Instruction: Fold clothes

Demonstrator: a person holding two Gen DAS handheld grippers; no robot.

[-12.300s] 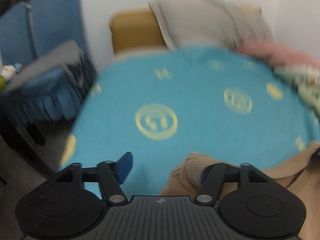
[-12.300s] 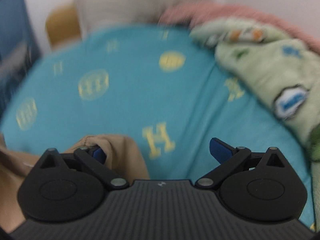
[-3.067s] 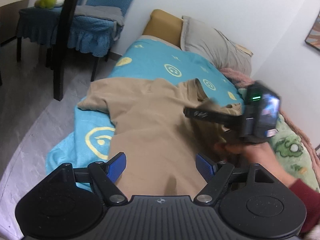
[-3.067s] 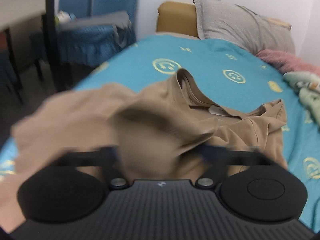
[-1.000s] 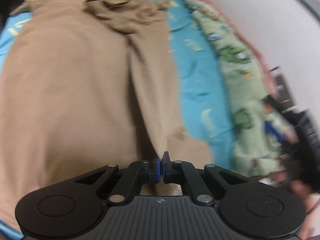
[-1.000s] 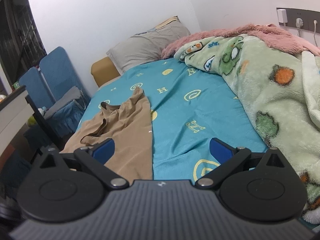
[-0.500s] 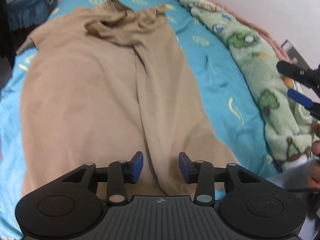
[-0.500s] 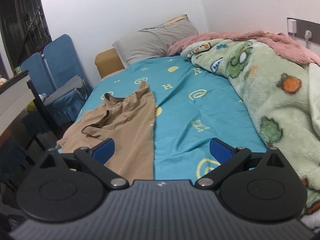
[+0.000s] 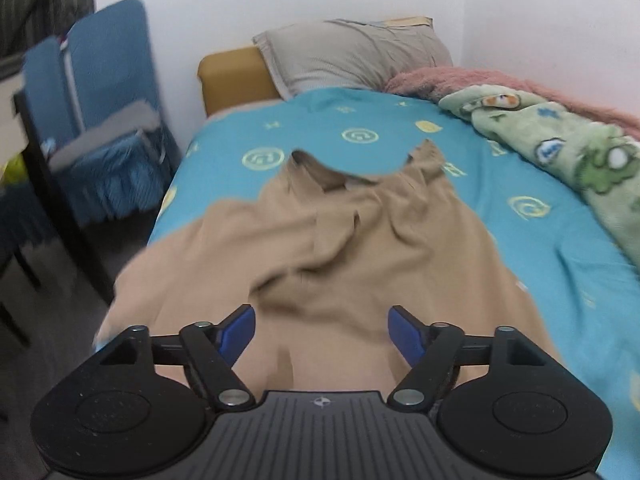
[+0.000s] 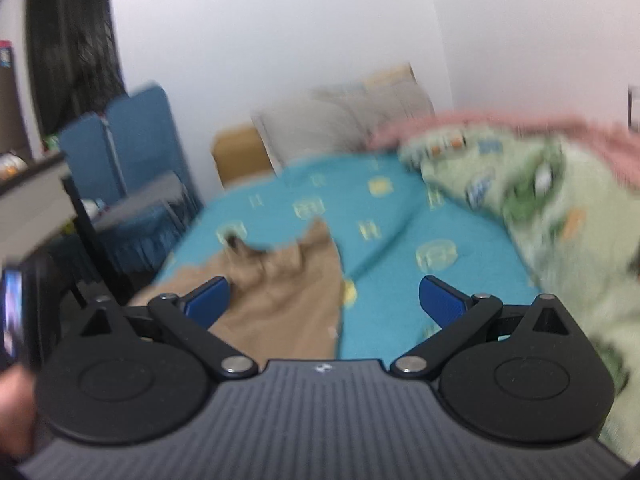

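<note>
A tan shirt [image 9: 340, 248] lies spread on the turquoise bed sheet [image 9: 520, 184], collar toward the pillow, rumpled around the neck. My left gripper [image 9: 322, 334] hovers over the shirt's near hem; its jaws are opening and no cloth is caught between the blue pads. In the blurred right wrist view the same tan shirt [image 10: 280, 292] lies left of centre. My right gripper [image 10: 324, 300] stands open above the bed with nothing held, its left pad over the shirt and its right pad over bare sheet.
A grey pillow [image 9: 352, 56] and a tan headboard [image 9: 232, 76] stand at the far end. A green patterned blanket [image 9: 568, 152] and a pink one [image 9: 480, 80] run along the right side. Blue chairs [image 9: 100, 120] stand left of the bed on the dark floor.
My left gripper let go of the shirt's hem, its jaws spread wide, and it swung to face along the bed toward the pillow. The right gripper shifted sideways, its view now blurred.
</note>
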